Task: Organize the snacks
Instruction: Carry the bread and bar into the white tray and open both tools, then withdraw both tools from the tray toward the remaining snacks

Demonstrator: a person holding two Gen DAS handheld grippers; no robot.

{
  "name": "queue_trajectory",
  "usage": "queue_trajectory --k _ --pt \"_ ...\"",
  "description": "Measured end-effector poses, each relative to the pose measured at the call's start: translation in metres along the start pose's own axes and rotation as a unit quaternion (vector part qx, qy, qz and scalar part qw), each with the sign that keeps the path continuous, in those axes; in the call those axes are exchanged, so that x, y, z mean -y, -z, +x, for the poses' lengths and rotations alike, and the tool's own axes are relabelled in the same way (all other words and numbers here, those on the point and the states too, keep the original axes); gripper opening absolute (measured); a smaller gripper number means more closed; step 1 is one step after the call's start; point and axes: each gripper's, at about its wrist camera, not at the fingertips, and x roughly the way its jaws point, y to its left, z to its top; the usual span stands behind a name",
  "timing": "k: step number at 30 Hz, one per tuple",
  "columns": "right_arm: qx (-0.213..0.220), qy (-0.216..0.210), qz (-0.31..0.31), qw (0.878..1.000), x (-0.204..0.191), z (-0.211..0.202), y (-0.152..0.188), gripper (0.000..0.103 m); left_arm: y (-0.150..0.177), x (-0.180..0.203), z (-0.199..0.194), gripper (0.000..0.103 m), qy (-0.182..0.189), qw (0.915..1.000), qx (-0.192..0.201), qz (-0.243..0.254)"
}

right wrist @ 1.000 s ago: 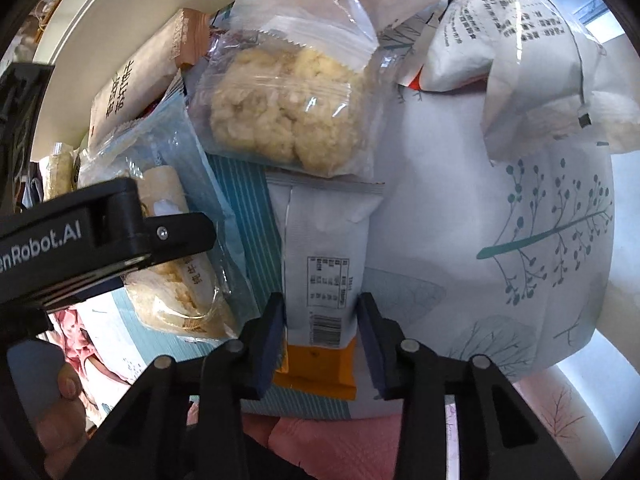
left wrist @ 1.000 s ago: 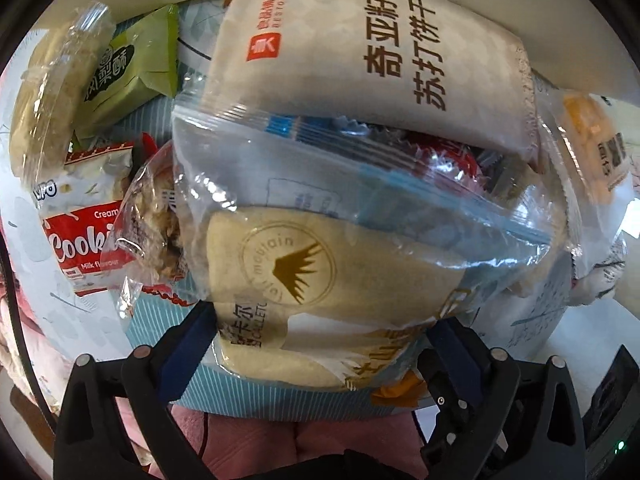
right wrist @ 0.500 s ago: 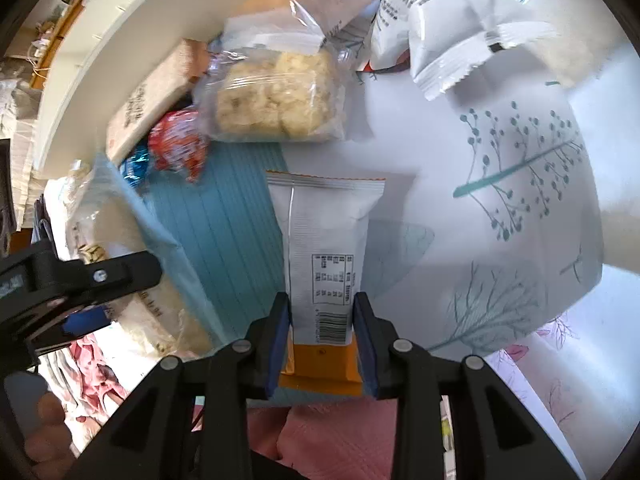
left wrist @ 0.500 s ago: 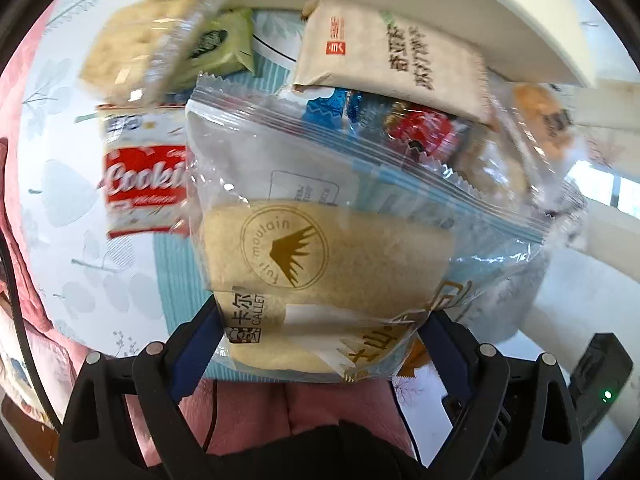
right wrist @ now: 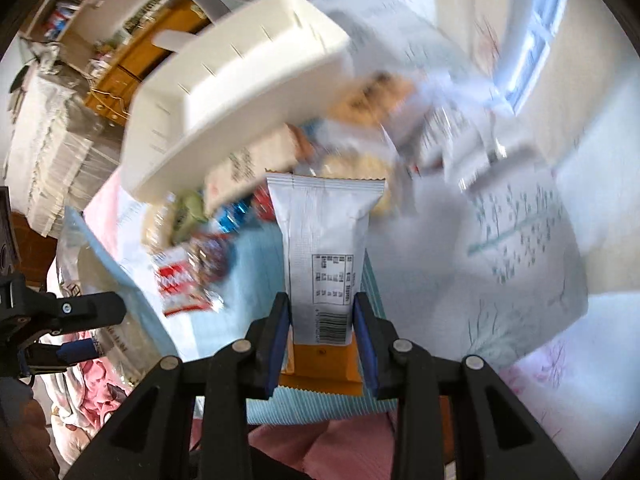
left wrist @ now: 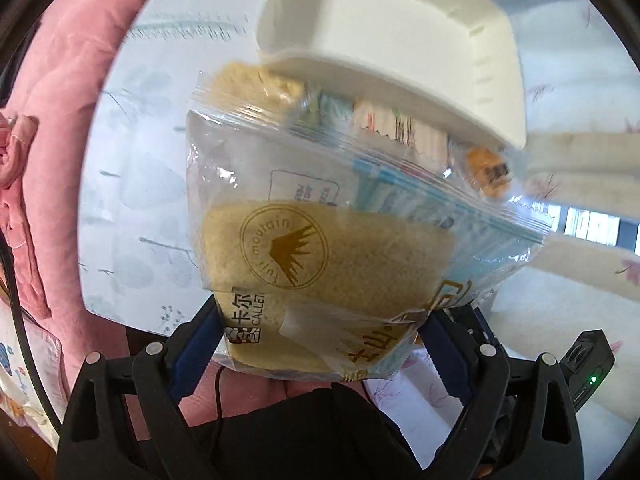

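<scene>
My left hand-held gripper (left wrist: 320, 340) clamped on zip bag (left wrist: 340, 216) holding cake; right hand-held gripper (right wrist: 320, 336) clamped on white snack packet (right wrist: 326, 248), both lifted, near white bin (right wrist: 240, 92). Risk: slick bag slipping, packet missing bin.

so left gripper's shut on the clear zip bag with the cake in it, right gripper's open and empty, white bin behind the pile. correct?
Not quite. The right gripper is not open and empty: in the right wrist view it is shut on a white snack packet with an orange end. The rest holds: the left gripper grips the clear zip bag, and the white bin sits behind the pile.
</scene>
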Motion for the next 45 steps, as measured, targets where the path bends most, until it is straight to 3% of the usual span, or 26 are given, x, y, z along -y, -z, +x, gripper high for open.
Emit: queue_trajectory --k 9,18,25,32,37,41,45 --pt "0.061 -0.032 -0.055 0.996 -0.016 -0.038 -0.065 0.032 -0.03 0.016 -0.04 0.093 0.001 0.9972 0.072 -0.022" --pt "0.113 -0.065 -0.099 0.987 -0.031 -0.056 -0.137 0.032 -0.088 0.056 -0.063 0.093 -0.002 0.9894 0.139 -0.042" --pt "0.132 -0.085 -0.124 0.98 -0.03 -0.042 -0.18 0.032 -0.124 0.086 -0.061 0.093 0.002 0.9835 0.177 -0.039" --pt "0.123 -0.095 -0.129 0.979 -0.021 -0.02 -0.213 0.033 -0.152 0.11 -0.043 0.093 -0.012 0.9829 0.179 -0.04" --pt "0.114 -0.109 -0.117 0.981 -0.012 -0.01 -0.223 0.038 -0.161 0.119 -0.034 0.095 -0.024 0.9838 0.174 -0.036" --pt "0.101 -0.125 -0.097 0.982 -0.003 -0.004 -0.226 0.064 -0.162 0.123 -0.038 0.102 -0.033 0.9809 0.189 -0.03" --pt "0.106 -0.131 -0.084 0.982 0.004 -0.009 -0.225 0.069 -0.16 0.127 -0.043 0.102 -0.041 0.9794 0.197 -0.014"
